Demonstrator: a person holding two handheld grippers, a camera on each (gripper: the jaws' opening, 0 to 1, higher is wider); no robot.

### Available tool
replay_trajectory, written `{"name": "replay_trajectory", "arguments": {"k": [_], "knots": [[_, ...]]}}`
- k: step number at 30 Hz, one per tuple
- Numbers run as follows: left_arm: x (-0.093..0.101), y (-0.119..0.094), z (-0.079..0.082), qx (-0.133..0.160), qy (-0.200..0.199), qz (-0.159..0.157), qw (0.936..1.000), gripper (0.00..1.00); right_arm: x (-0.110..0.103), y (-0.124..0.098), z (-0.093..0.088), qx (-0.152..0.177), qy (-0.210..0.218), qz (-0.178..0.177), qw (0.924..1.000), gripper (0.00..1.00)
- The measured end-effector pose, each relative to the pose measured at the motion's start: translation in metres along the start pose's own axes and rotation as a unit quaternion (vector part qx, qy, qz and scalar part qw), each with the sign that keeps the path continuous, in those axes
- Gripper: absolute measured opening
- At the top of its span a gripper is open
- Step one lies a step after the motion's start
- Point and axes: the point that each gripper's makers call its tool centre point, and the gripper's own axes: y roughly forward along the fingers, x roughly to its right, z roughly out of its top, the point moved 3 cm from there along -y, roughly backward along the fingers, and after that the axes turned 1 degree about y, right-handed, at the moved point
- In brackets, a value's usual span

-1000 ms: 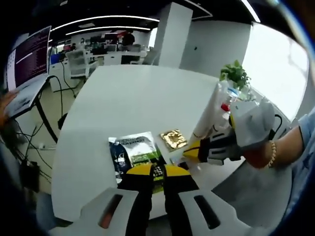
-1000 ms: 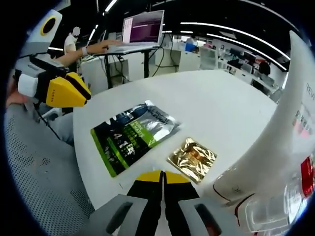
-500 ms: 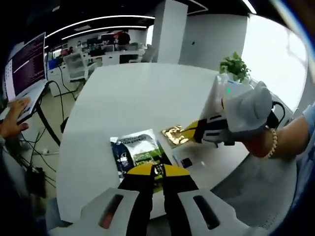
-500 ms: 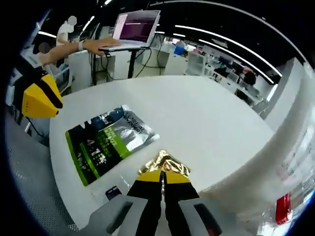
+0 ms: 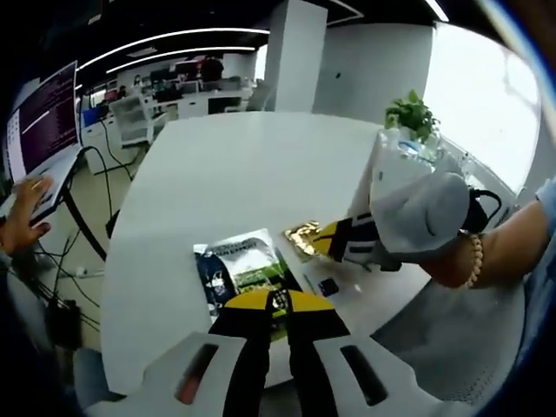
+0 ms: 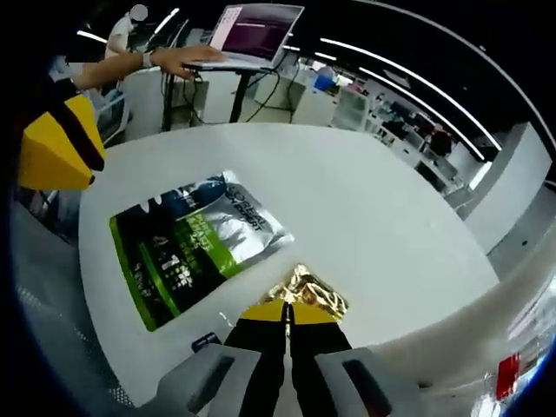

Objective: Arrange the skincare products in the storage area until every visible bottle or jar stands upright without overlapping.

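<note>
A gold foil sachet [image 6: 310, 287] lies flat on the round white table [image 6: 365, 200]. My right gripper [image 6: 287, 311] is shut, its yellow tips at the sachet's near edge; whether they touch it I cannot tell. The left gripper view has that gripper [image 5: 328, 240] reaching in from the right to the gold sachet [image 5: 301, 233]. A green and black pouch [image 6: 191, 248] lies flat beside the gold one. My left gripper [image 5: 276, 301] is shut, hovering over the near end of the pouch [image 5: 239, 268]. A tall white tube [image 6: 486, 295] rises at the right.
A small black item [image 5: 328, 286] lies near the table's front edge. A potted plant [image 5: 411, 115] and clear bottles [image 5: 419, 149] stand behind the white tube [image 5: 375, 178]. A person's hand rests on a laptop [image 6: 257, 31] beyond the table. Office desks fill the background.
My right gripper has moved across the table up to the gold sachet, staying shut. The left gripper has hardly moved.
</note>
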Motion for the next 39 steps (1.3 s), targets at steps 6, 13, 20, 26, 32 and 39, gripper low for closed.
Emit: {"name": "replay_trajectory", "arguments": {"k": [6,13,20,26,32,39], "knots": [[0.002,0.001,0.001,-0.003,0.001,-0.008,1.0,0.02,-0.005,-0.029,0.018,0.04,0.04,0.089,0.9944,0.0],[0.018,0.015,0.035,-0.015,-0.023,-0.058,0.9979,0.04,0.001,-0.08,0.003,0.057,0.018,0.141,0.9882,0.0],[0.019,0.069,0.065,0.015,-0.107,-0.026,0.9938,0.01,0.019,-0.106,-0.021,0.063,0.051,0.135,0.9876,0.0],[0.025,0.127,0.052,-0.038,-0.112,-0.008,0.9929,0.0,0.04,-0.094,-0.064,-0.029,0.101,0.088,0.9905,0.0],[0.034,0.149,0.032,-0.036,-0.032,-0.022,0.9986,0.0,0.028,-0.088,-0.065,-0.031,0.079,0.099,0.9915,0.0],[0.047,0.159,0.021,-0.078,0.03,-0.048,0.9953,0.0,0.016,-0.082,-0.063,-0.038,0.041,0.106,0.9928,0.0]]}}
